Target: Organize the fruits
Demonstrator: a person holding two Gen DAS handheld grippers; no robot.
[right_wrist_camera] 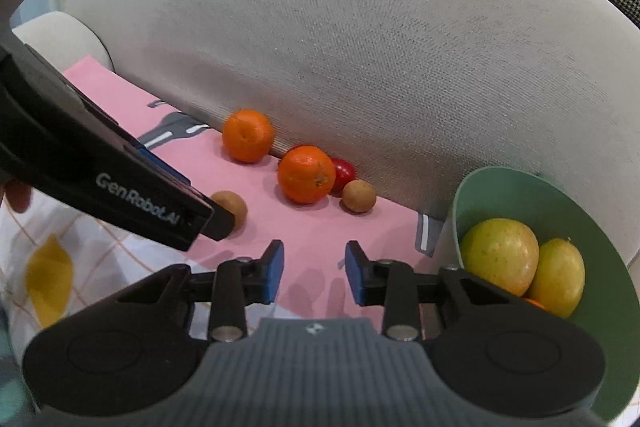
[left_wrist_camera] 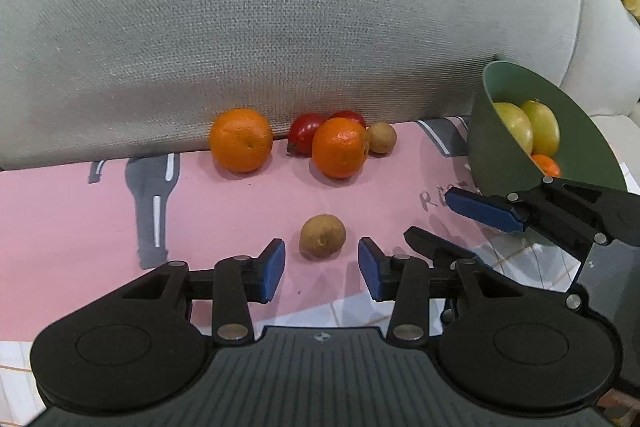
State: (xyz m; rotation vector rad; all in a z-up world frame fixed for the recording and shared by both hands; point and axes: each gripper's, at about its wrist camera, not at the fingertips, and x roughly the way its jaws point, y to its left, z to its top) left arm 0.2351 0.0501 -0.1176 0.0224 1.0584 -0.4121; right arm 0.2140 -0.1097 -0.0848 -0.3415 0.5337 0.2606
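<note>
Lying just beyond left tool (left_wrist_camera: 322, 269): kiwi (left_wrist_camera: 322, 236)

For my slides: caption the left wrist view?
Left gripper open, approaching a kiwi on the pink mat.

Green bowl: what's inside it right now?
The green bowl holds two yellow-green fruits and part of an orange beneath them. Anything deeper is hidden by the fruit and the bowl's near wall.
</note>
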